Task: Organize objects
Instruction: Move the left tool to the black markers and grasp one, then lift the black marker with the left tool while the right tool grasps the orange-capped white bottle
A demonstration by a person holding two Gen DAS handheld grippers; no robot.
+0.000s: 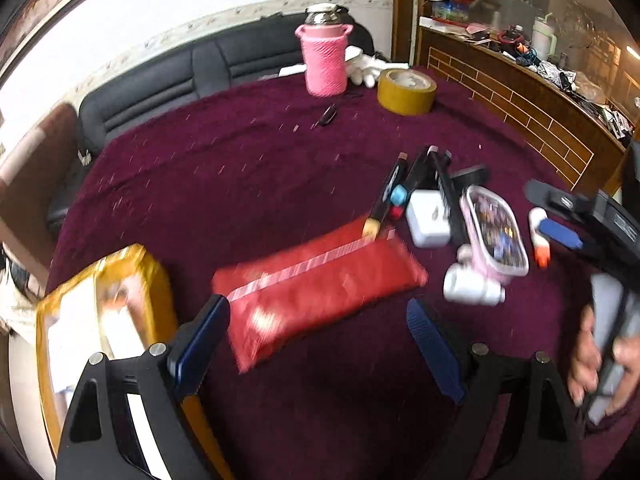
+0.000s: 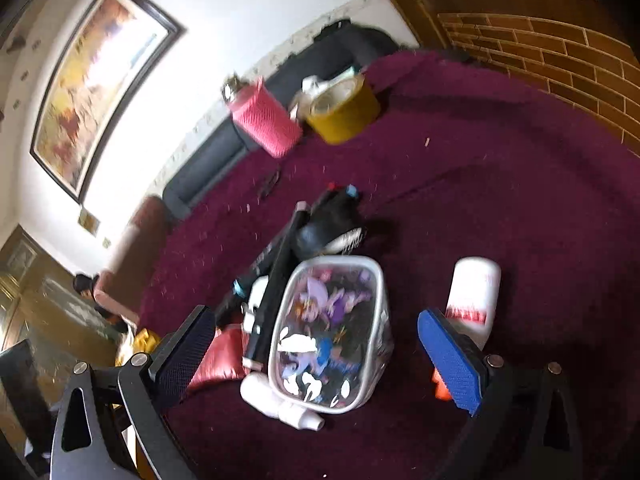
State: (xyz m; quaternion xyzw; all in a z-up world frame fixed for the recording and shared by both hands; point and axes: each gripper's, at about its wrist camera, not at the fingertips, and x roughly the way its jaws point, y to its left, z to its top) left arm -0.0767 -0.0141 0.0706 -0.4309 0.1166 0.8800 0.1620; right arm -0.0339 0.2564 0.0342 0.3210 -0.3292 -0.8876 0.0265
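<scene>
Task just starting: both tools, left tool (image 1: 316, 344) & right tool (image 2: 316, 356), gaping wide, holding nothing; clutter incl. red pouch (image 1: 320, 284) & clear case (image 2: 332, 332) lying unsorted on bench (image 1: 240, 168).

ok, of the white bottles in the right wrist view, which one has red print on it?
The larger white bottle, right of the clear cartoon pouch, behind the right claw's blue pad. The small white bottle at the pouch's near edge is plain.

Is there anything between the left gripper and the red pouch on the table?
Nothing visible. The left gripper is open, and the red pouch lies just ahead of its fingers on the purple cloth, with no object between.
</scene>
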